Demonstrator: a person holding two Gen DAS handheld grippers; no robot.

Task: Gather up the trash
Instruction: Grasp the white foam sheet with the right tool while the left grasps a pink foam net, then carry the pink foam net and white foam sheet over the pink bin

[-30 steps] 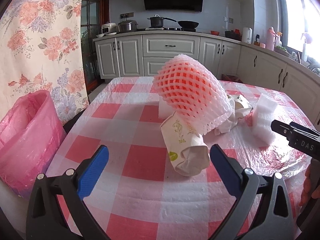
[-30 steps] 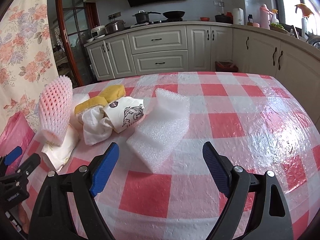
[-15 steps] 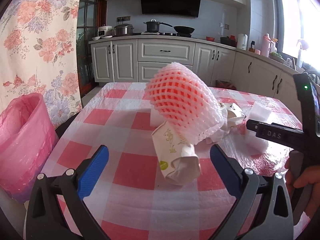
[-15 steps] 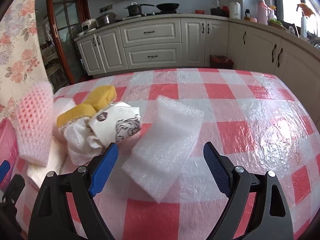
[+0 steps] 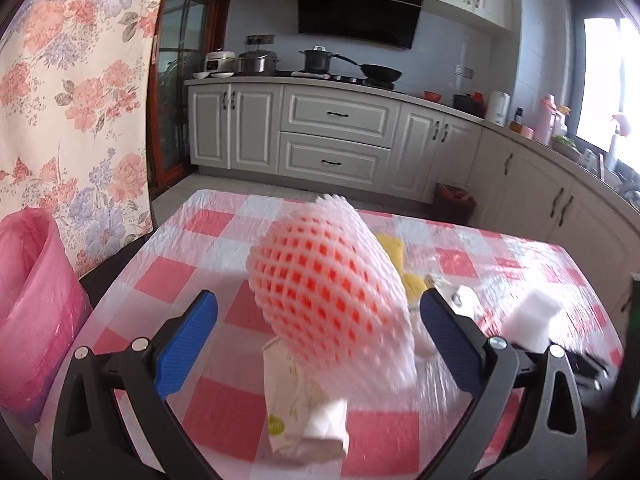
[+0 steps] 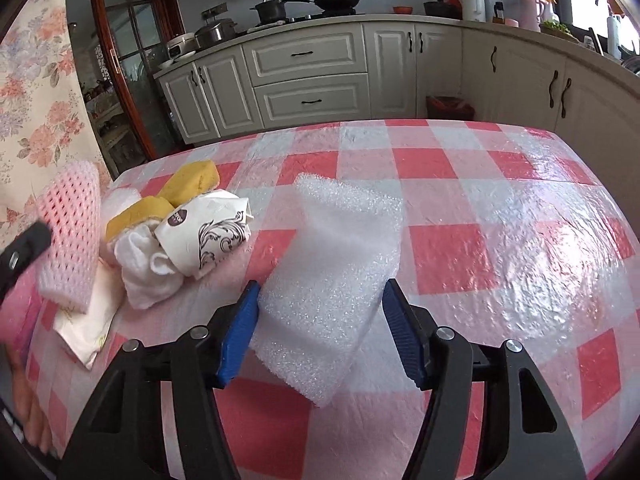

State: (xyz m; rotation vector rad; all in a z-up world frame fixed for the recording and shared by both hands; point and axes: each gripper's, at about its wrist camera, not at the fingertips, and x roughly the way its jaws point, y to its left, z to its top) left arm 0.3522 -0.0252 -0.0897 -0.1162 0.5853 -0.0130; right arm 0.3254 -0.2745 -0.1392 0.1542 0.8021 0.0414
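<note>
My left gripper [image 5: 320,300] is open, its blue pads wide apart and touching nothing. Between and beyond them, a pink foam fruit net [image 5: 328,296] rests on a flattened paper carton [image 5: 304,412] on the checked table. My right gripper [image 6: 322,288] straddles a white foam sheet [image 6: 336,264] lying flat on the cloth. Its jaws are closing, and the pads stand at the sheet's two edges without denting it. Left of the sheet lie a crumpled paper cup [image 6: 208,236], white tissue [image 6: 144,268], yellow sponges [image 6: 192,178] and the net [image 6: 72,232].
A pink trash bag [image 5: 36,312] stands open off the table's left side, in front of a floral curtain [image 5: 72,100]. Kitchen cabinets [image 6: 308,80] and a worktop run behind the table. The red-and-white tablecloth [image 6: 500,220] is bare on the right half.
The right gripper moved forward over the foam sheet and its jaws narrowed around it. The left gripper rose and shifted, so the net and carton sit lower and closer in its view.
</note>
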